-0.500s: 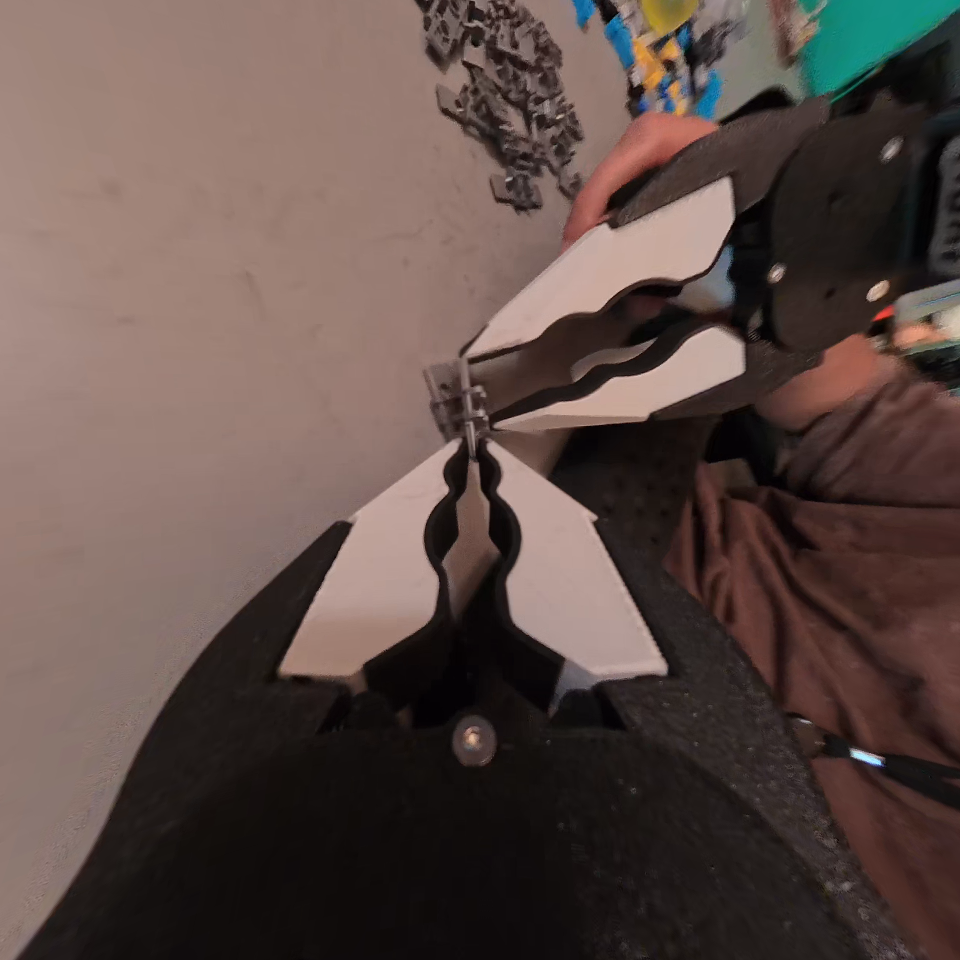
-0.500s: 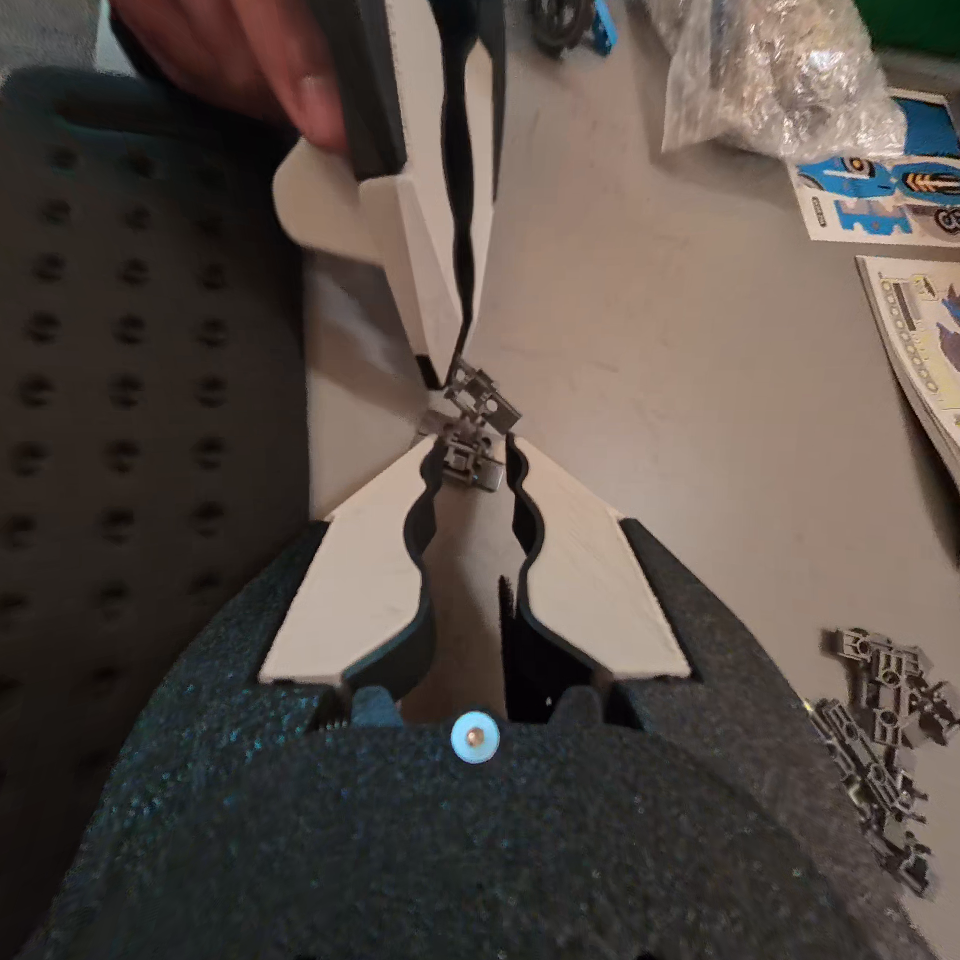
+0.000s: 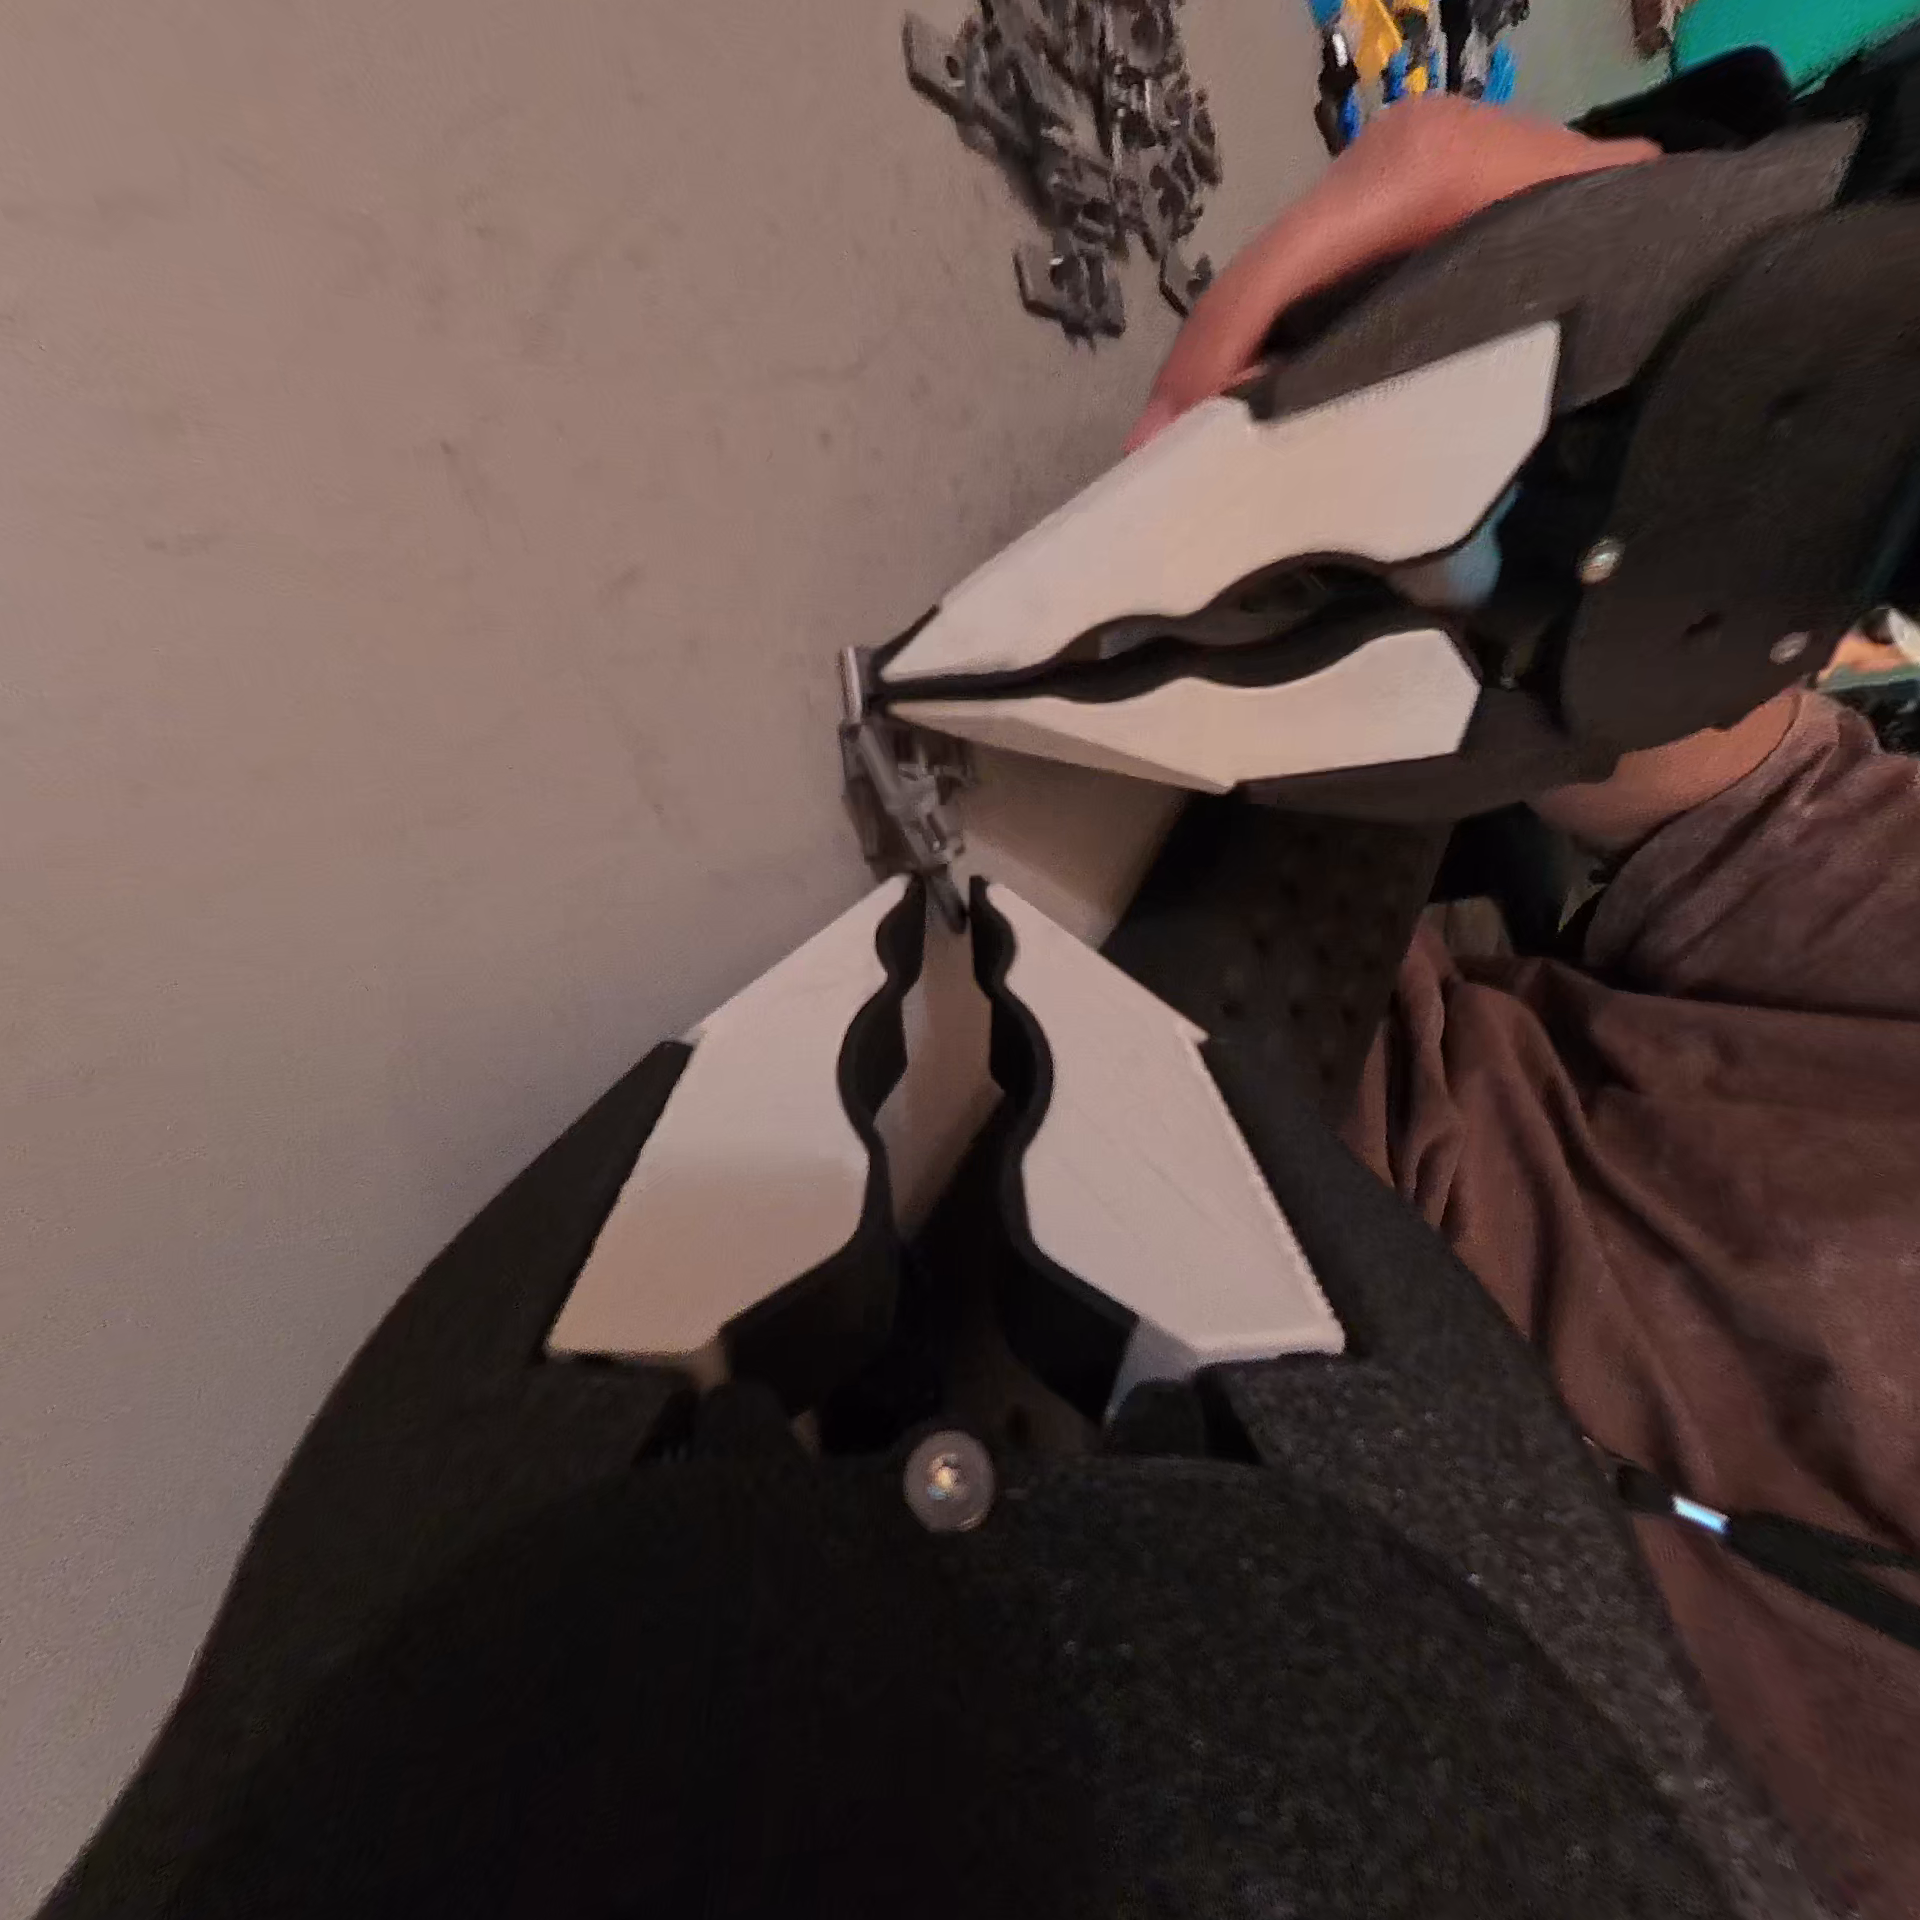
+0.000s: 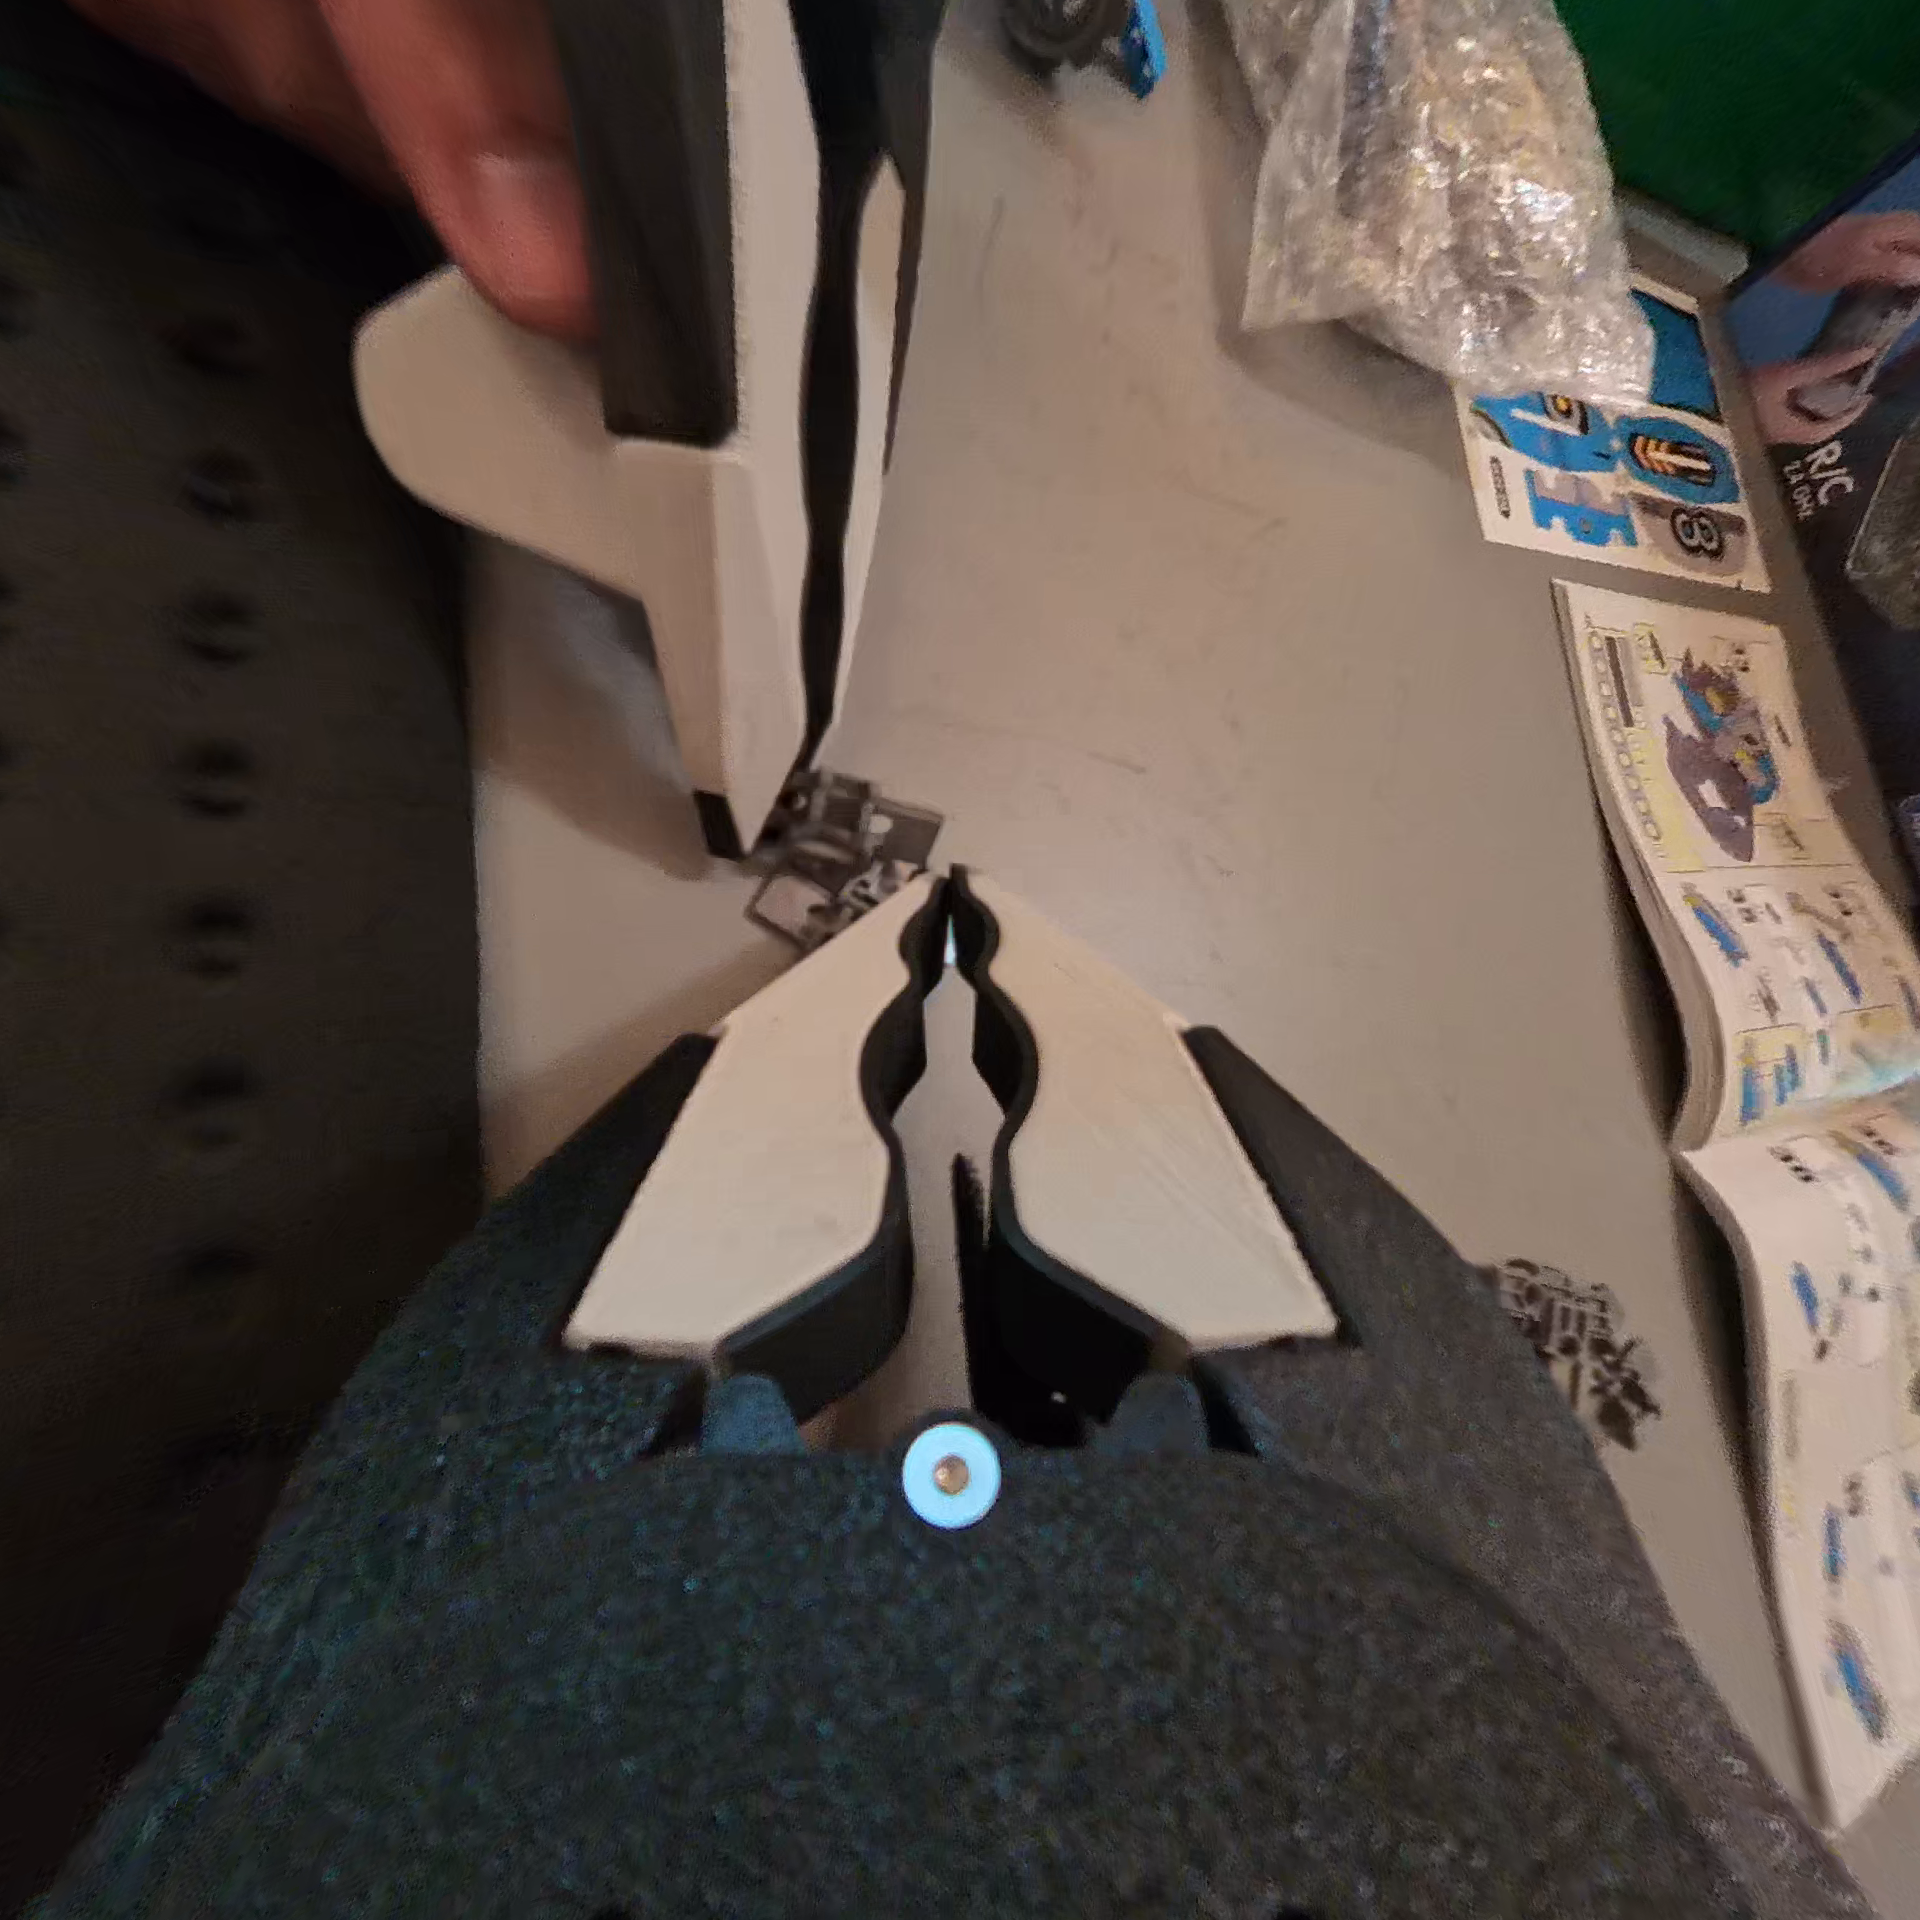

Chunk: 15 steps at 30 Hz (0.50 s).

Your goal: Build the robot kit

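Where the left wrist view looks along the left gripper (image 3: 945,902), its tips pinch the lower end of a small grey brick assembly (image 3: 896,795) above the table (image 3: 416,520); the right gripper (image 3: 878,681) clamps its upper end. From the right wrist view, both grippers' jaws are closed on it near the table's edge, an instruction booklet (image 4: 1704,831) lying open well apart.

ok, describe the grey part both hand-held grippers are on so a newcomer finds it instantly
Start at the grey table, near its edge by the dark perforated mat. Between the two white-fingered tips sits a small grey brick assembly. Unlike the loose grey pile, it is pinched from both ends.
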Each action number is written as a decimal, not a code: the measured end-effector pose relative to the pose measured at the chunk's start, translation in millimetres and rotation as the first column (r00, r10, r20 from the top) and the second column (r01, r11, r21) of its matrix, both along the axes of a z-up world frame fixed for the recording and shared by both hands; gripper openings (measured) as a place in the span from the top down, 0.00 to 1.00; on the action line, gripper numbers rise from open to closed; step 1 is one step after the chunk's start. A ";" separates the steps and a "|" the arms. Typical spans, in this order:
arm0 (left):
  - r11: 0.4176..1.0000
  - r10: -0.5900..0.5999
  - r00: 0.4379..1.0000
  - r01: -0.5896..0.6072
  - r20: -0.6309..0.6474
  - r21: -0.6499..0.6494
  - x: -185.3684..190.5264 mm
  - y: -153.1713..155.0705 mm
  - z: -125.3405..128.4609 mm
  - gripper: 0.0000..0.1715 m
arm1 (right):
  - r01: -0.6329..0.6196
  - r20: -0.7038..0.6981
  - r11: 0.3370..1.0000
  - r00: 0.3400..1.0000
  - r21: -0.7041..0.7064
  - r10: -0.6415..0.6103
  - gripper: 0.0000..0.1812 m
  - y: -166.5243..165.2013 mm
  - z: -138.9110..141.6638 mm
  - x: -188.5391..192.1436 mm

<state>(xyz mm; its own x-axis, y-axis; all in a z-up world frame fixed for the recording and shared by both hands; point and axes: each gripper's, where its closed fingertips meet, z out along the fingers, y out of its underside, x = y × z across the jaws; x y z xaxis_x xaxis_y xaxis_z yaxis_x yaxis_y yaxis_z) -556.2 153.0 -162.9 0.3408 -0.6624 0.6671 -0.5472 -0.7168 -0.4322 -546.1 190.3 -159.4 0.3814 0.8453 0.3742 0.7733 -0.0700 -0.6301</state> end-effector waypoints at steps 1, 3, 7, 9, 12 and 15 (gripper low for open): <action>1.000 -0.006 1.000 0.006 -0.005 0.015 0.7 -0.6 0.5 0.94 | -0.006 0.024 1.000 1.000 0.013 0.006 1.00 0.4 -2.0 1.1; 0.999 0.016 1.000 -0.015 -0.015 0.037 0.5 4.0 0.2 0.95 | -0.003 0.041 1.000 0.999 0.023 0.002 1.00 0.3 -1.5 3.0; 0.999 0.035 0.999 -0.035 -0.011 0.042 -0.6 9.1 0.3 0.96 | 0.022 0.070 0.999 0.997 0.043 -0.025 1.00 3.2 -0.1 12.3; 0.997 0.029 1.000 -0.028 -0.006 0.072 -1.0 11.3 2.7 0.96 | 0.043 0.070 0.999 0.997 0.025 -0.044 1.00 2.4 2.5 17.7; 0.988 0.020 1.000 -0.020 0.002 0.151 -1.1 17.5 8.2 0.97 | 0.059 0.002 0.987 0.998 -0.152 -0.060 0.94 -12.0 2.2 16.3; 0.986 0.011 1.000 -0.013 0.011 0.165 0.3 18.3 11.9 0.97 | 0.144 -0.049 0.928 0.984 -0.342 -0.170 0.90 -17.6 -4.5 14.0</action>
